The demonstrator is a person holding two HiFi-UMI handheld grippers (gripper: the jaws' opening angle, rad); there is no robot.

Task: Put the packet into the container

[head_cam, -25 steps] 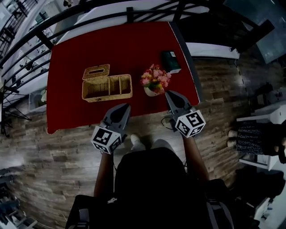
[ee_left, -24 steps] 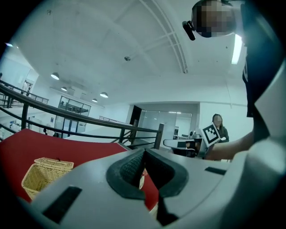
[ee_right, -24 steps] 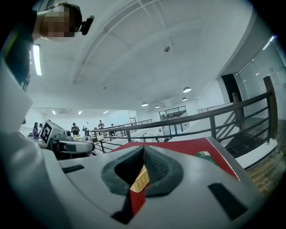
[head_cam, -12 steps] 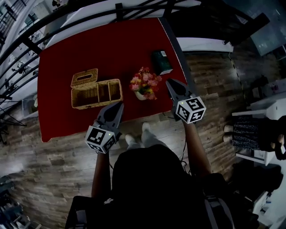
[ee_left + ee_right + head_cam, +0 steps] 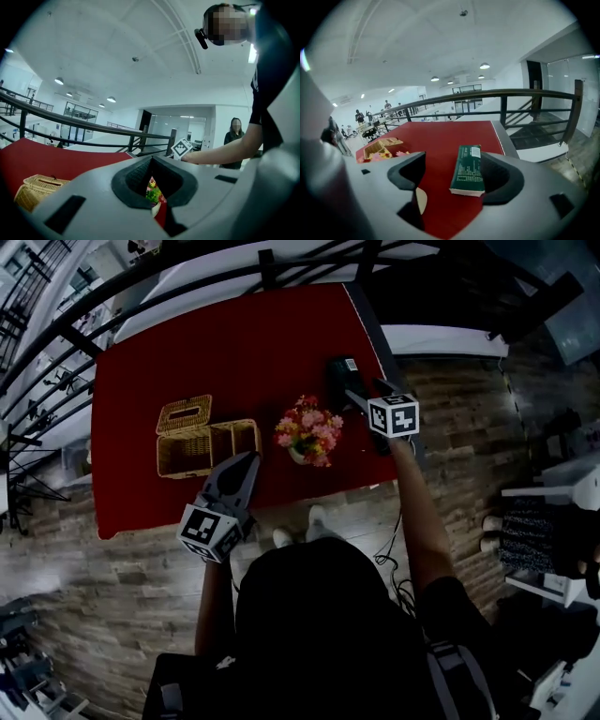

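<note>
Packet (image 5: 468, 171) lies between the right gripper's (image 5: 454, 174) jaws, which have just been opening wide, nearer the right jaw. Closing off-centre may skew it; left gripper's (image 5: 152, 191) jaws meet, empty.

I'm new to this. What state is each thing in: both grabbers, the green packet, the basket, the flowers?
Right gripper: fingers open, just been opening; packet between them, not gripped.
Left gripper: fingers together, empty.
Green packet: lying flat on the red table, not yet in the container.
Wicker container: on the table, compartments open, no packet inside.
Flower pot: upright.
</note>
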